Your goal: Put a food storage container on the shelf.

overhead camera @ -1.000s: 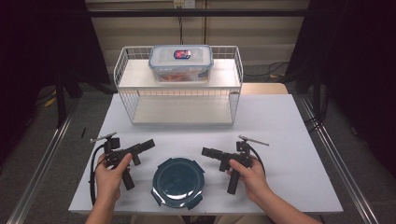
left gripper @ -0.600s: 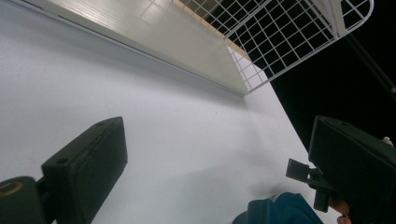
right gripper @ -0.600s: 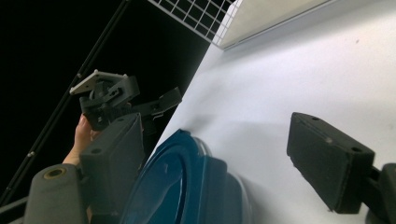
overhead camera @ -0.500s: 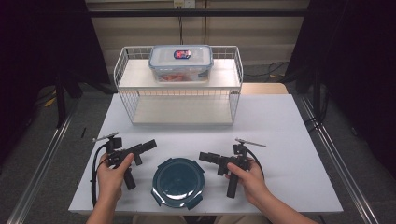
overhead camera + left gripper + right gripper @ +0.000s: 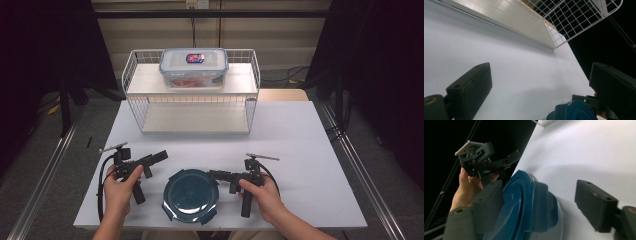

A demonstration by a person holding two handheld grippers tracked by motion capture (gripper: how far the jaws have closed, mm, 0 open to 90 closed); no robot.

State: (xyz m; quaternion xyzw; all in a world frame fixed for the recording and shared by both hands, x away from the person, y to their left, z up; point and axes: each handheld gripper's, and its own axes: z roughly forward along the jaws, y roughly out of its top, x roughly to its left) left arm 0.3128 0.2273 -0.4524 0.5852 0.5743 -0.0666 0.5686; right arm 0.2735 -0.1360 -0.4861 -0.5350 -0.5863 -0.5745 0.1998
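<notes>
Two tongs are working over the tabletop (image 5: 310,150); my right tongs (image 5: 214,174), unclenched, have just been narrowing around the blue lid's (image 5: 191,195) rim; my left tongs (image 5: 161,156) are gaping, empty; a shallow bite could let it skid away.

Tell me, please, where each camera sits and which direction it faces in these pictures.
High view: above the person's side, facing forward and down on the table; both hands show, left gripper and right gripper.
Left gripper view: on that gripper, low, looking across the table toward the wire rack; its open jaws show.
Right gripper view: on that gripper, facing the blue lid; its jaws straddle the lid's edge.
All views share the lid.
</notes>
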